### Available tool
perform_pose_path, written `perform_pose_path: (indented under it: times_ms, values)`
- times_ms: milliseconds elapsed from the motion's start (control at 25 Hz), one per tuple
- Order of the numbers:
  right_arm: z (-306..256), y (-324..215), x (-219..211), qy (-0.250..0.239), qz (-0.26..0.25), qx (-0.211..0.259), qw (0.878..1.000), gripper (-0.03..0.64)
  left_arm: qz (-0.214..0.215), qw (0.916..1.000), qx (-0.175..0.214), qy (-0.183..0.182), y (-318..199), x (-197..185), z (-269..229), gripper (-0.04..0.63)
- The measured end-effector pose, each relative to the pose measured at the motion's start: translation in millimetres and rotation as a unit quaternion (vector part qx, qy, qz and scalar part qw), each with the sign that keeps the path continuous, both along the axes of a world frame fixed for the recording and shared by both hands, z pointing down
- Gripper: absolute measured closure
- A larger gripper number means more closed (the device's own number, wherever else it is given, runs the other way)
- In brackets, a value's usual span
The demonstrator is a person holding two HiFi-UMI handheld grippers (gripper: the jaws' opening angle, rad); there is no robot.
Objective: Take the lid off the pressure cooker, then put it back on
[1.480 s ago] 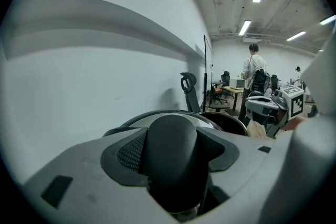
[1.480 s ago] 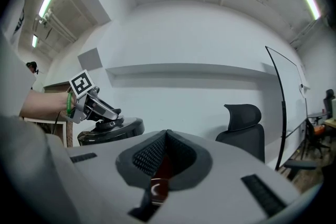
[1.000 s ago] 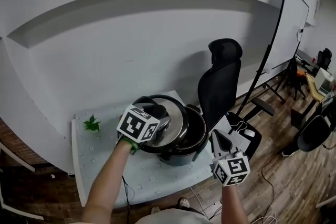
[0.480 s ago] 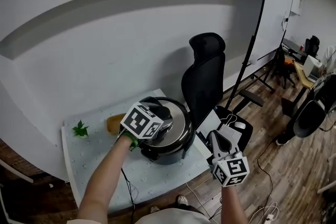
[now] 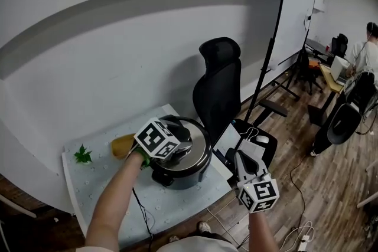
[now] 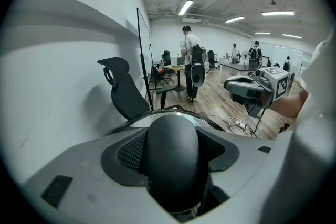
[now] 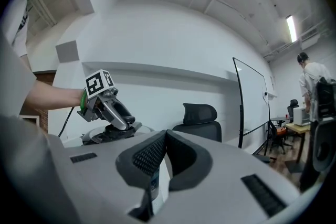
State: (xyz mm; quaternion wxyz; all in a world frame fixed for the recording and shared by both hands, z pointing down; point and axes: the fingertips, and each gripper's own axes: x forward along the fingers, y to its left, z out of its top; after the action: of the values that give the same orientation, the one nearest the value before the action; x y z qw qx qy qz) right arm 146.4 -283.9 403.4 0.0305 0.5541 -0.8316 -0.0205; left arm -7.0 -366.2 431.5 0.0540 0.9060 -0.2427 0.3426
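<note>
The left gripper (image 5: 176, 140) has its 2 fingers (image 6: 131, 152) clenched on the rounded black handle (image 6: 170, 155) of the lid (image 5: 199, 147). The lid lies on top of the pressure cooker (image 5: 180, 177), which stands toward the right end of the bench (image 5: 100, 186). Whether the lid is fully seated or only resting on the rim cannot be told. The right gripper (image 5: 247, 163) hangs well apart to the right, off the bench, with its fingers pressed together on nothing.

The main risk looks like a skewed seat: the left gripper comes at the handle on a downward slant, so 1 side of the lid may catch the rim and ride up. A twist to lock it could then drag the whole cooker, since nothing steadies the pot and the bench's edge is near. The handle is smooth and domed, so a hard turn may also make the fingers slide round it.
</note>
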Motion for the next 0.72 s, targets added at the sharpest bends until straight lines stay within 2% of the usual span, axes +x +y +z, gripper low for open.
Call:
perform_pose_path:
  times_ms: [160, 480, 720]
  values:
    - [1.9, 1.2, 0.1, 0.002, 0.006, -0.002, 1.0, 0.617, 0.007, 0.9999, -0.006, -0.007, -8.7, -1.1, 5.2, 0.317]
    - [7.7, -1.1, 1.6, 0.003, 0.012, -0.01, 1.0, 0.617, 0.005, 0.9994, -0.032, 0.015, -16.8, -5.1, 12.2, 0.316]
    - [10.2, -6.3, -3.0, 0.003, 0.007, -0.013, 1.0, 0.617, 0.008, 0.999, -0.037, 0.024, -17.9, -4.3, 12.2, 0.317]
